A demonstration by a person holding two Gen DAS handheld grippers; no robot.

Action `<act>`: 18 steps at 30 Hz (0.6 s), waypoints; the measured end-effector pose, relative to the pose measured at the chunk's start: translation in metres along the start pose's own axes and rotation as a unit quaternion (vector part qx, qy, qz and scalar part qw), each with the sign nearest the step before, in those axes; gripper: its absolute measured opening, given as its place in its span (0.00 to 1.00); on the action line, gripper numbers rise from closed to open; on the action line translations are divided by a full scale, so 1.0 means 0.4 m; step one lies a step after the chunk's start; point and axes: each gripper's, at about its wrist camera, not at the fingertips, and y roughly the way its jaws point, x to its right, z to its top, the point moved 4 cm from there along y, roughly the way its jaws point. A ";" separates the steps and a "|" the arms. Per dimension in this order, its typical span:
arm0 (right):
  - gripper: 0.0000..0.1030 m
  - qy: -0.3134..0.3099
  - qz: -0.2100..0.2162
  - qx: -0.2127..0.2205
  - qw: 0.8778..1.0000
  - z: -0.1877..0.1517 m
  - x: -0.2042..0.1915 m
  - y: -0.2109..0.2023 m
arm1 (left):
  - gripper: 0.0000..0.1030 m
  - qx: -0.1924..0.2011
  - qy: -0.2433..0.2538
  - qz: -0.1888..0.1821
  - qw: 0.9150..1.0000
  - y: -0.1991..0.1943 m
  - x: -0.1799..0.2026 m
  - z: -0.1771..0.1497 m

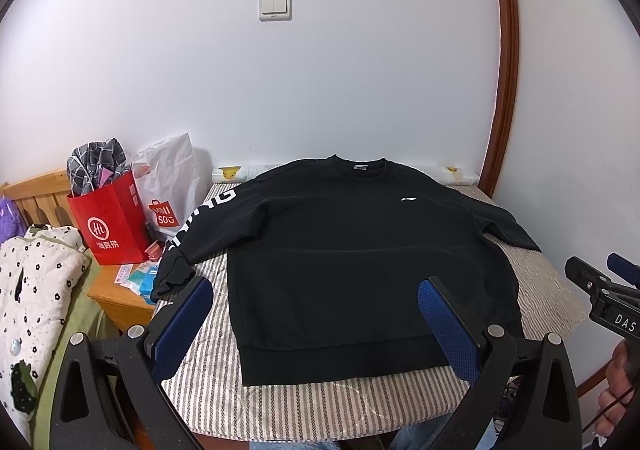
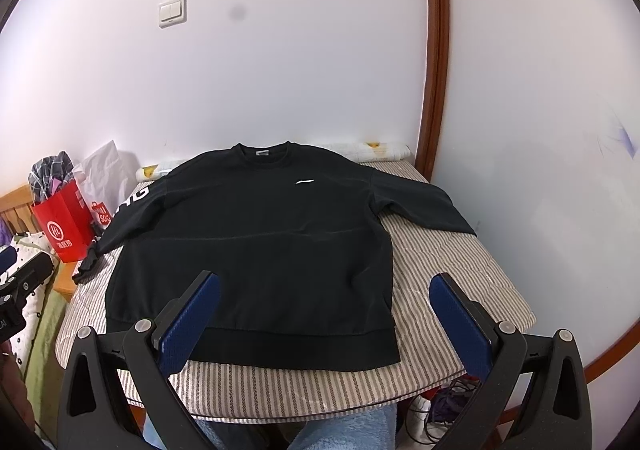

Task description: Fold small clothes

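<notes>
A black sweatshirt [image 1: 352, 246] lies flat and face up on a striped pad [image 1: 216, 378], collar at the far side, both sleeves spread out. It also shows in the right wrist view [image 2: 256, 250] on the same pad [image 2: 452, 278]. A small white logo is on its chest and white letters run down its left sleeve. My left gripper [image 1: 318, 290] is open and empty, held above the hem at the near edge. My right gripper [image 2: 324, 286] is open and empty, above the hem's right part. The right gripper also shows at the right edge of the left wrist view [image 1: 600, 290].
A red paper bag [image 1: 110, 222] and a white shopping bag [image 1: 168, 186] stand on a wooden nightstand [image 1: 116, 298] to the left. A dotted quilt [image 1: 36, 290] lies at far left. The white wall [image 1: 320, 90] and a brown door frame [image 1: 504, 90] bound the far side.
</notes>
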 end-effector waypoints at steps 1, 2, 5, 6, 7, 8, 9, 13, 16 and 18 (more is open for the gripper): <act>1.00 0.000 0.000 0.000 1.000 0.000 0.000 0.000 | 1.00 0.000 -0.001 0.000 1.000 0.001 0.000 0.002; 1.00 0.000 0.000 -0.001 1.000 0.000 -0.001 0.000 | 1.00 0.000 -0.002 -0.001 1.000 0.001 -0.003 -0.001; 1.00 0.000 0.000 0.000 1.000 0.000 0.001 0.001 | 1.00 0.001 -0.002 -0.001 1.000 -0.001 -0.012 -0.014; 1.00 0.000 0.001 0.000 1.000 0.000 0.001 0.001 | 1.00 0.001 -0.002 -0.001 1.000 -0.001 -0.013 -0.014; 1.00 0.000 0.001 0.000 1.000 0.000 0.000 0.001 | 1.00 0.001 -0.003 -0.001 1.000 -0.002 -0.014 -0.015; 1.00 0.000 0.000 0.000 1.000 0.000 0.001 0.001 | 1.00 0.000 -0.003 -0.001 1.000 -0.001 -0.014 -0.015; 1.00 0.000 0.001 0.000 1.000 0.000 0.001 0.001 | 1.00 0.000 -0.003 -0.001 1.000 -0.002 -0.013 -0.015; 1.00 -0.001 0.001 0.001 1.000 0.002 -0.002 -0.002 | 1.00 0.001 -0.003 0.000 1.000 -0.001 -0.013 -0.014; 1.00 0.000 0.002 0.002 1.000 0.004 -0.003 -0.001 | 1.00 0.001 -0.003 -0.001 1.000 -0.001 -0.015 -0.013; 1.00 -0.002 0.002 0.001 1.000 0.004 -0.005 -0.001 | 1.00 0.001 -0.002 -0.001 1.000 -0.001 -0.014 -0.014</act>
